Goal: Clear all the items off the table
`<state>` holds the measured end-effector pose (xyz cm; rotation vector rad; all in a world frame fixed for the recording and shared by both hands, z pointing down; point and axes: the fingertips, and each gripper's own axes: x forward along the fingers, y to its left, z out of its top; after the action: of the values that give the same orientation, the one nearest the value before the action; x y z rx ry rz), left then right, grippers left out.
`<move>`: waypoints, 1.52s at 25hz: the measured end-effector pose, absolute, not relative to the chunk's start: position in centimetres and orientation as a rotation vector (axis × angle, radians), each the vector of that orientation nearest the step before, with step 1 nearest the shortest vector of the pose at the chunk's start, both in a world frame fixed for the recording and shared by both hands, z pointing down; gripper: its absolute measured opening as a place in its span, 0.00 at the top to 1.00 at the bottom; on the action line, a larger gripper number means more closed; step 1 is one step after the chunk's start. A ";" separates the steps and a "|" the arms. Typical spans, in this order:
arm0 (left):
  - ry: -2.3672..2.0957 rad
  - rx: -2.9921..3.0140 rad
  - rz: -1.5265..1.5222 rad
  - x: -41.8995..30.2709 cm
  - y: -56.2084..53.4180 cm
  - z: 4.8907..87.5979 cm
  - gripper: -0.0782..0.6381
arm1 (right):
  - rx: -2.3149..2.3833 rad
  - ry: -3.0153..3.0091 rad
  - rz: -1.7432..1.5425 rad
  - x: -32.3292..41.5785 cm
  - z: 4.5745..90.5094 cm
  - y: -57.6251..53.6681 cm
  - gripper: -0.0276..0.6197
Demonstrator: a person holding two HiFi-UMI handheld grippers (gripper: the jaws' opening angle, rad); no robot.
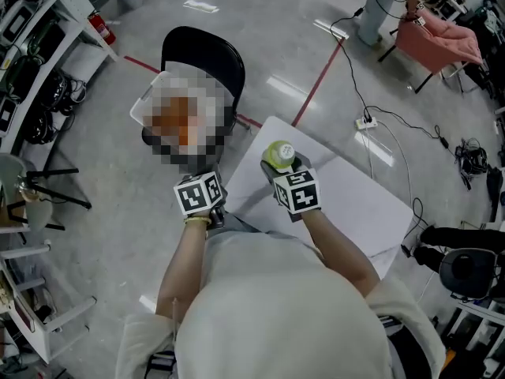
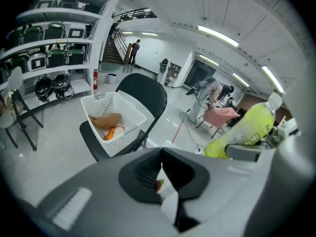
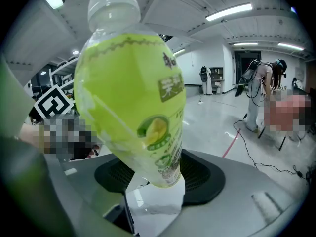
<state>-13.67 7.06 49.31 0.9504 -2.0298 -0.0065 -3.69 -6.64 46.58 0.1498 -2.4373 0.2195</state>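
Item 1: right gripper [image 3: 158, 174]; jaws closed on the lower end of a yellow-green translucent plastic bottle with a white screw cap [image 3: 131, 102]. I see the dark ribbed pads pressing its two sides only in the right gripper view.

Item 2: the bottle's label; a round green and yellow emblem and pale characters too small and warped for me to read. No brand can be made out in any view.

Item 3: the bottle's position. The head view places it over the rectangular white table [image 1: 347, 204], near the edge closest to the chair; the left gripper view shows it tilted, cap uppermost.

Item 4: left gripper [image 2: 160, 174]; jaws drawn together, pads meeting at the tips. A small orange-green fleck shows in the slit below, and I cannot tell what it is.

Item 5: white perforated plastic basket [image 2: 123, 113] resting on the seat of a black folding chair [image 2: 148, 90]. Only the left gripper view shows its contents, one brown thing and one orange.

Item 6: red fire extinguisher [image 2: 95, 79] beside the white shelving; seen in the head view and the left gripper view.
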 end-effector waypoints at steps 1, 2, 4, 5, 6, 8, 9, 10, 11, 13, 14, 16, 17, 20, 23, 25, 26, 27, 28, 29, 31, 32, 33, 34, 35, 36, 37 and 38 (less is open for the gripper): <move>-2.030 0.945 -0.007 -14.5 7.5 49.3 0.88 | 0.145 -2.436 0.223 -4.6 46.6 -6.3 0.53; -2.029 0.940 -0.009 -15.3 7.9 49.3 0.88 | 0.141 -2.434 0.226 -5.5 46.5 -6.0 0.53; -2.026 0.931 -0.013 -16.9 8.7 49.4 0.88 | 0.133 -2.432 0.232 -7.3 46.5 -5.3 0.53; -2.025 0.926 -0.014 -17.7 9.0 49.4 0.88 | 0.129 -2.431 0.235 -8.2 46.5 -4.9 0.53; -2.026 0.921 -0.014 -18.5 9.3 49.4 0.88 | 0.124 -2.429 0.238 -9.1 46.5 -4.6 0.53; -2.027 0.912 -0.017 -20.2 9.9 49.6 0.88 | 0.110 -2.424 0.238 -10.9 46.7 -4.0 0.53; -2.027 0.909 -0.021 -21.0 10.1 49.7 0.88 | 0.102 -2.420 0.237 -11.8 46.8 -3.7 0.53; -2.028 0.907 -0.026 -21.8 10.2 49.8 0.88 | 0.093 -2.417 0.234 -12.7 47.0 -3.4 0.53; -2.027 0.901 -0.030 -22.6 10.5 49.9 0.88 | 0.085 -2.413 0.231 -13.6 47.1 -3.2 0.53; -2.024 0.884 -0.036 -24.0 11.1 50.1 0.88 | 0.066 -2.406 0.226 -15.3 47.4 -2.6 0.53; -2.022 0.876 -0.039 -24.7 11.4 50.2 0.88 | 0.055 -2.402 0.225 -16.2 47.5 -2.3 0.53; -2.020 0.863 -0.039 -26.1 11.9 50.4 0.88 | 0.030 -2.394 0.223 -17.9 47.8 -1.6 0.53; -2.020 0.857 -0.037 -26.7 12.2 50.6 0.88 | 0.016 -2.390 0.220 -18.7 48.0 -1.3 0.53; -2.019 0.838 -0.027 -28.4 13.1 51.2 0.88 | -0.028 -2.379 0.209 -21.2 48.5 -0.2 0.53; -2.019 0.824 -0.013 -29.9 13.9 52.1 0.88 | -0.072 -2.369 0.194 -23.6 49.4 1.1 0.52; -2.020 0.811 -0.016 -30.8 14.6 52.6 0.88 | -0.104 -2.362 0.179 -25.1 50.0 2.1 0.52; -2.019 0.803 -0.022 -31.2 14.9 52.9 0.88 | -0.121 -2.358 0.171 -25.8 50.3 2.6 0.52; -2.018 0.795 -0.031 -31.7 15.2 53.1 0.88 | -0.138 -2.354 0.162 -26.5 50.6 3.0 0.52; -2.017 0.788 -0.038 -32.1 15.4 53.2 0.88 | -0.155 -2.349 0.153 -27.2 50.9 3.4 0.52; -2.016 0.783 -0.044 -32.6 15.6 53.4 0.88 | -0.172 -2.343 0.144 -28.0 51.2 3.8 0.52; -2.013 0.775 -0.052 -33.3 16.0 53.7 0.88 | -0.200 -2.330 0.129 -29.2 51.9 4.5 0.52; -2.012 0.771 -0.055 -33.6 16.2 53.9 0.88 | -0.212 -2.324 0.126 -29.8 52.3 4.8 0.52; -2.011 0.767 -0.056 -33.9 16.4 54.1 0.88 | -0.224 -2.318 0.125 -30.3 52.7 5.2 0.52; -2.010 0.764 -0.057 -34.2 16.7 54.4 0.88 | -0.236 -2.312 0.126 -30.9 53.1 5.6 0.52; -2.009 0.761 -0.057 -34.5 16.9 54.6 0.88 | -0.249 -2.306 0.125 -31.4 53.6 6.0 0.52; -2.009 0.757 -0.057 -34.8 17.1 54.8 0.88 | -0.265 -2.301 0.123 -32.0 54.1 6.4 0.52; -2.009 0.754 -0.054 -35.1 17.4 55.1 0.88 | -0.281 -2.294 0.117 -32.6 54.5 6.9 0.52; -2.009 0.749 -0.049 -35.5 17.7 55.4 0.88 | -0.296 -2.288 0.111 -33.2 55.1 7.3 0.52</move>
<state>-35.50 17.67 55.39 0.7492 -2.0095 -0.0487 -33.18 7.28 55.05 -0.2964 -2.2876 0.1111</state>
